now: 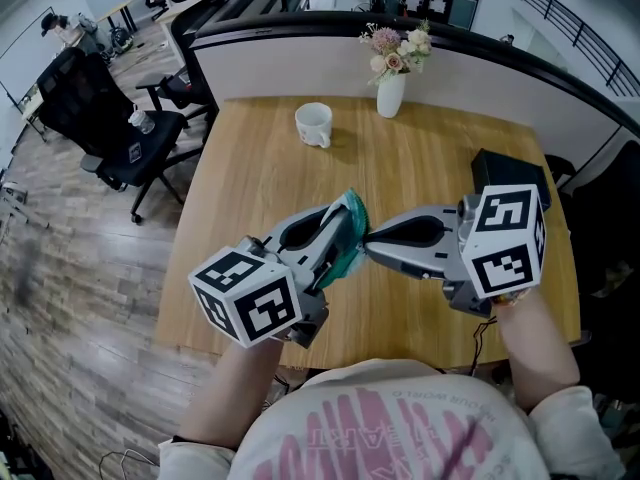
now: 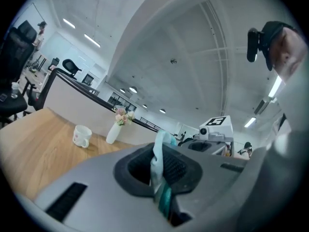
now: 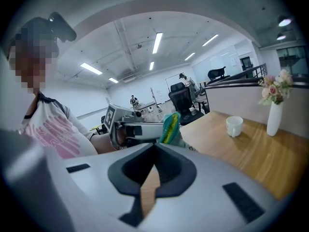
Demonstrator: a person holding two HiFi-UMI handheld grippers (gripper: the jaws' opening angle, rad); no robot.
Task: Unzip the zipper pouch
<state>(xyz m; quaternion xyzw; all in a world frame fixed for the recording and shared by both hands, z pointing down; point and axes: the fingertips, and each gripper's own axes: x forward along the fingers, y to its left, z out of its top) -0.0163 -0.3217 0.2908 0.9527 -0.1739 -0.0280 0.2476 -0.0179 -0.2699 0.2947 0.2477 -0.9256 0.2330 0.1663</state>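
Mid-frame, above the table (image 1: 420,158): zipper pouch (image 1: 352,208) off the surface, left gripper (image 1: 338,236) fingers clamped on its fabric. Right gripper (image 1: 368,240) fingers closed tight, tips at the pouch's edge; whether they pinch anything is unclear. Risk: a hard tug slips the thin grip and the pouch twists or drops.

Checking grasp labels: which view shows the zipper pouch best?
Head view: the pouch shows most fully, between the left gripper and right gripper. The left gripper view shows only a pinched strip; the right gripper view, one striped end.

The zipper pouch (image 1: 345,230) is teal with yellow stripes; mug (image 1: 314,124) and vase (image 1: 390,95) are white.
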